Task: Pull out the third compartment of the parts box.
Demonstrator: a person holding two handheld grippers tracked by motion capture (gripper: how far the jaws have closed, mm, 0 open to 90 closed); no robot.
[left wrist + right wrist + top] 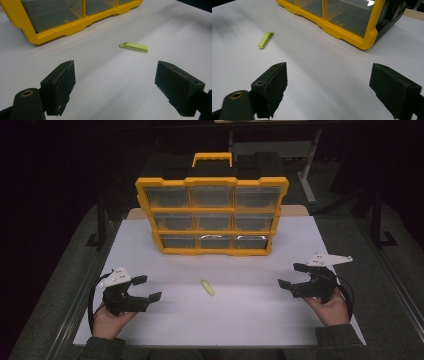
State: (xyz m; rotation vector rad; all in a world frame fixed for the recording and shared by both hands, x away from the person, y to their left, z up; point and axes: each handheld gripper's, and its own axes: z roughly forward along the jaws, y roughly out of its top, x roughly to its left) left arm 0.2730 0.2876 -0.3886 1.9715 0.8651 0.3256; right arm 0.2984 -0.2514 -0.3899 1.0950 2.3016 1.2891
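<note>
One green clip [207, 287] lies between two open tools, before one organizer [212, 215].

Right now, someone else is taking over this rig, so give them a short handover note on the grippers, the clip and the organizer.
Left gripper: open, nothing held, low over the table's near left.
Right gripper: open, nothing held, near right.
Small yellow-green clip: flat on the table between the grippers, untouched.
Yellow drawer organizer: upright at the far side, its visible drawers shut.
Done: nothing yet.
Left: probably pick up the clip and stow it in a drawer.
</note>
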